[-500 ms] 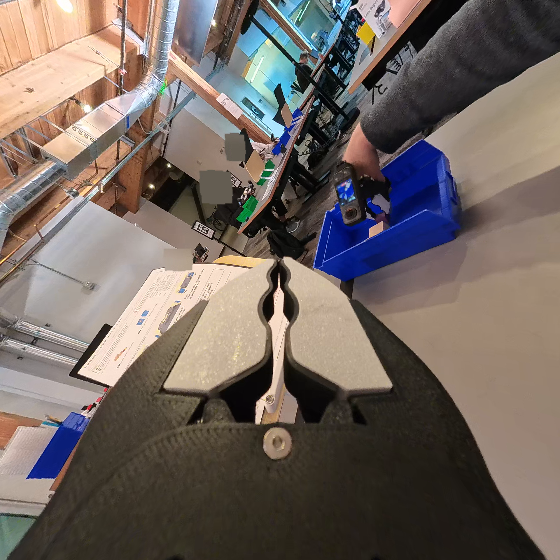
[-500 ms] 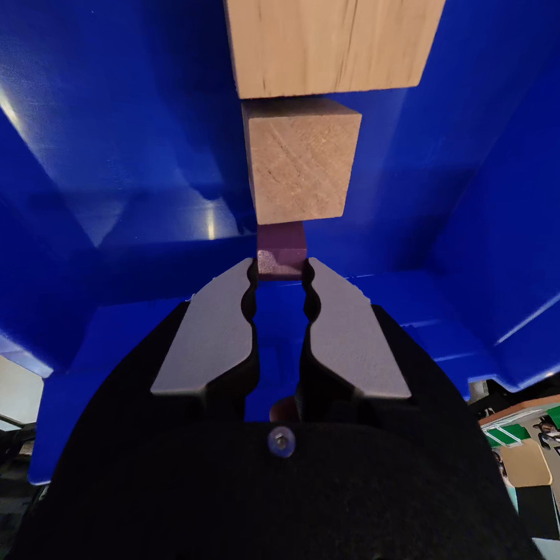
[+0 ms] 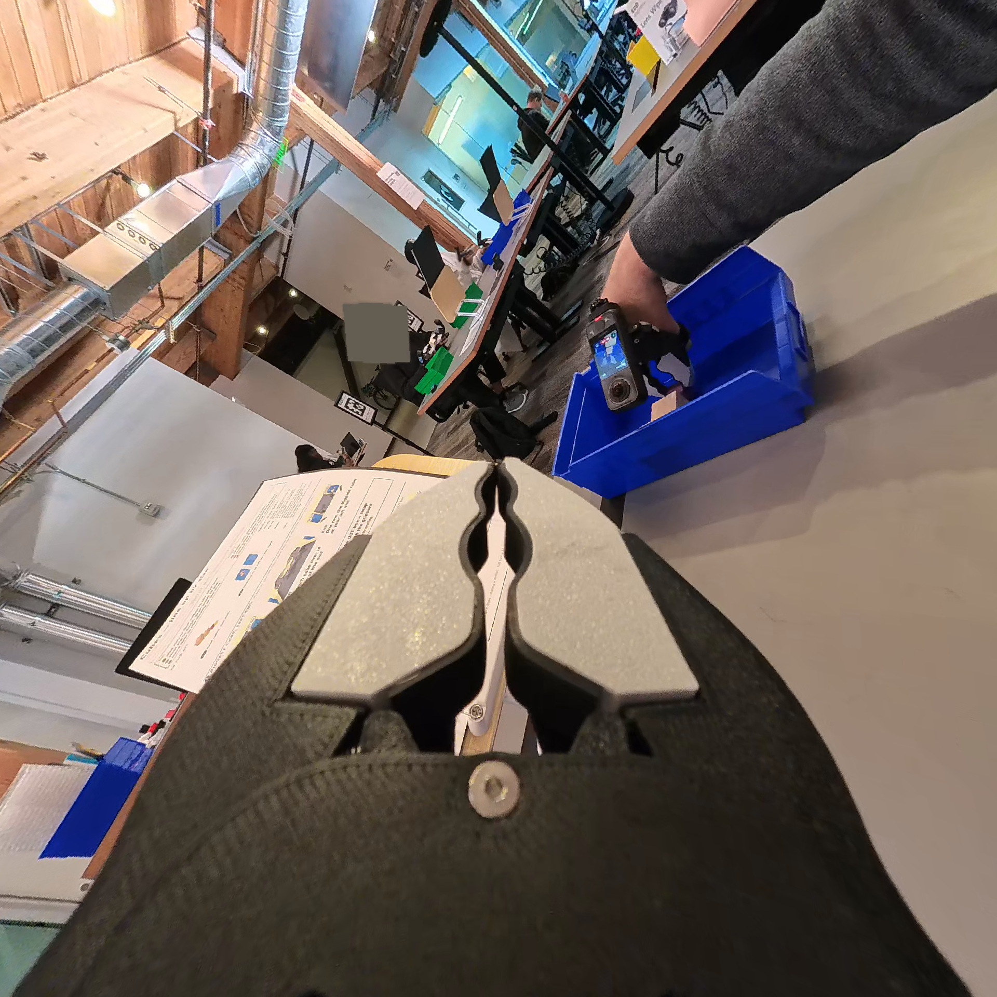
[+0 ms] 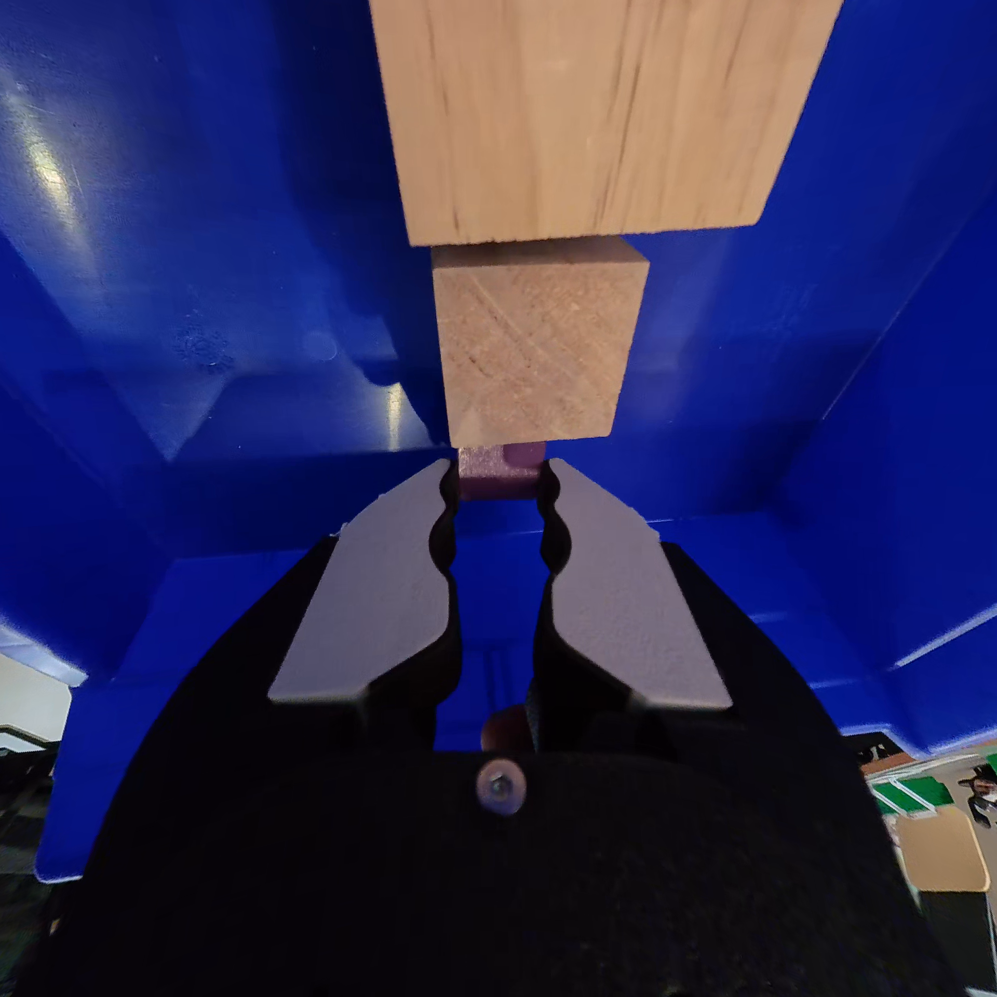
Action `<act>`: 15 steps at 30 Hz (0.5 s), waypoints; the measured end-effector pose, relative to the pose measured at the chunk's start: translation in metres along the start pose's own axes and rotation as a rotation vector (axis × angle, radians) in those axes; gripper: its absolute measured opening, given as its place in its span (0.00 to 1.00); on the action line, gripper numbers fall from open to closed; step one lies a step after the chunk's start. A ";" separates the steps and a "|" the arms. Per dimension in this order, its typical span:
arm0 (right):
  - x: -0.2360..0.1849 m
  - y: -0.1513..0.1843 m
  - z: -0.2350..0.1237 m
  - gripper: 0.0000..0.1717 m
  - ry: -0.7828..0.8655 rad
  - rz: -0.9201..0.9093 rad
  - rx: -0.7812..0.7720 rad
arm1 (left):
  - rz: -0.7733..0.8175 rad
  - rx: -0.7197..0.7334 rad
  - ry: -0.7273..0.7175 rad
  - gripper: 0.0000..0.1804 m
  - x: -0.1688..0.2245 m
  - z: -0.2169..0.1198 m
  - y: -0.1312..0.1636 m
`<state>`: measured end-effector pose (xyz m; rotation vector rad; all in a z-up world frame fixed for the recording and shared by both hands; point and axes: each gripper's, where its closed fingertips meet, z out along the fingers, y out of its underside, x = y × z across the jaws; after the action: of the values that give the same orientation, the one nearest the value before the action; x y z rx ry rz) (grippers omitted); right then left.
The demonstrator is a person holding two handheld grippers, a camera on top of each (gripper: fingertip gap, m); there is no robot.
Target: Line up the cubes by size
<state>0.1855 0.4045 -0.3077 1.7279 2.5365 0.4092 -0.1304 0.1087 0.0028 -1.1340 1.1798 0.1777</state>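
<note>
My right gripper (image 4: pixel 499 470) is inside the blue bin (image 4: pixel 216 280) and shut on a small purple cube (image 4: pixel 485 465), with both pads against its sides. The purple cube sits right before a medium wooden cube (image 4: pixel 531 350). A large wooden cube (image 4: pixel 593 118) lies beyond that, and the three form one line. My left gripper (image 3: pixel 497 468) is shut with nothing in it, held above the grey table (image 3: pixel 809 593). The left wrist view shows the right gripper (image 3: pixel 661 367), in a person's hand, down in the bin (image 3: pixel 701 431) beside a wooden cube (image 3: pixel 666 408).
A printed instruction sheet on a stand (image 3: pixel 280 566) is left of my left gripper. The bin stands at the table's far edge. Its blue walls close in on both sides of my right gripper. Desks and people are far behind.
My right gripper has moved a little forward with the purple cube still in its grasp, bringing it closer under the medium wooden cube. The left gripper has stayed shut and barely moved.
</note>
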 end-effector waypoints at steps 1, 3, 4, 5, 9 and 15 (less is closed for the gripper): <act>0.000 0.000 0.000 0.16 -0.001 -0.003 -0.002 | 0.000 -0.001 0.002 0.00 0.000 0.000 0.000; 0.000 0.000 0.000 0.16 -0.004 -0.008 -0.008 | 0.001 -0.002 0.006 0.00 0.001 0.001 0.000; 0.000 0.000 0.000 0.16 -0.005 -0.011 -0.011 | 0.002 -0.003 0.007 0.00 0.002 0.001 0.000; 0.000 0.000 0.000 0.16 -0.007 -0.012 -0.013 | 0.002 -0.003 0.010 0.00 0.002 0.002 0.000; -0.001 -0.001 0.002 0.20 -0.028 -0.002 -0.020 | 0.004 -0.006 0.018 0.00 0.004 0.003 0.000; 0.007 0.004 -0.018 0.24 0.036 0.034 -0.019 | 0.005 -0.003 0.017 0.00 0.003 0.002 0.000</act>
<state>0.1828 0.4089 -0.2886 1.7747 2.5223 0.4686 -0.1277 0.1088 0.0005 -1.1374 1.1981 0.1737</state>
